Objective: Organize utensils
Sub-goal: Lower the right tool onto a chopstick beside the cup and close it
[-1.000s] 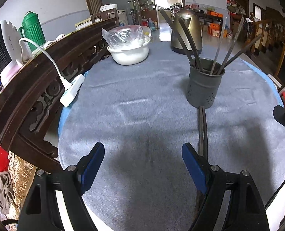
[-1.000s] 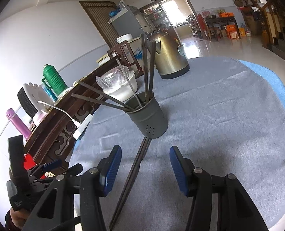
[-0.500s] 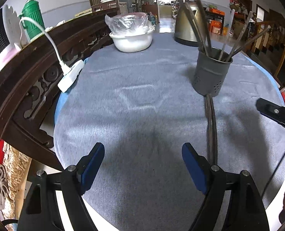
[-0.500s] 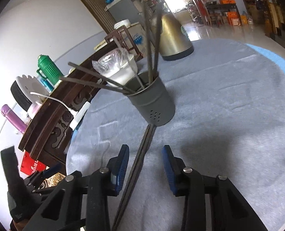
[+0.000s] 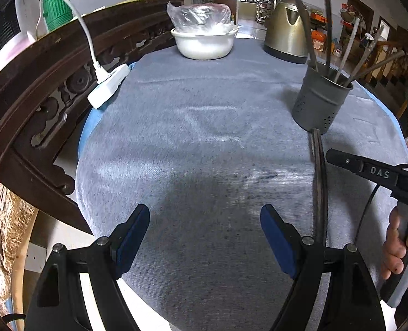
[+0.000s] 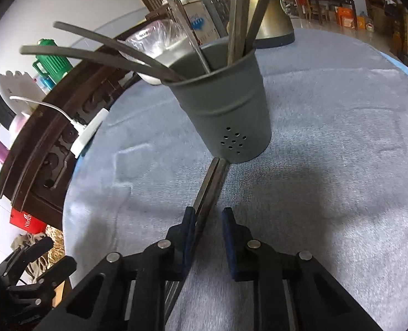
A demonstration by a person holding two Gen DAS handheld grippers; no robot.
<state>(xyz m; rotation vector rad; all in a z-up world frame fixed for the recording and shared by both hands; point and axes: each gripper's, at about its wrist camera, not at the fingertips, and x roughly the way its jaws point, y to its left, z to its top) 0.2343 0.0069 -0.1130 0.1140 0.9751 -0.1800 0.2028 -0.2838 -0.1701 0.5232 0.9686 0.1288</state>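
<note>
A grey metal utensil holder (image 6: pixel 226 113) stands on the grey tablecloth (image 6: pixel 328 165) with several dark chopsticks leaning out of it. One pair of dark chopsticks (image 6: pixel 211 184) lies flat on the cloth, its far tips at the holder's base. My right gripper (image 6: pixel 208 222) is low over this pair with its jaws closing. The sticks run between the blue pads, against the left one, and a gap shows at the right one. My left gripper (image 5: pixel 204 215) hangs open over bare cloth, left of the pair (image 5: pixel 318 176), holding nothing. The holder (image 5: pixel 320 104) is beyond it to the right.
A white bowl under plastic film (image 5: pixel 205 42) and a brass-coloured kettle (image 5: pixel 286 35) stand at the far side. A white power strip (image 5: pixel 108 85) lies at the left edge against a carved dark wooden rail (image 5: pixel 32 91). A hand (image 5: pixel 400 245) grips the right tool's handle.
My right gripper came forward and down to the lying chopsticks, and its jaws narrowed from wide to close around them. My left gripper drifted slightly lower and stayed open.
</note>
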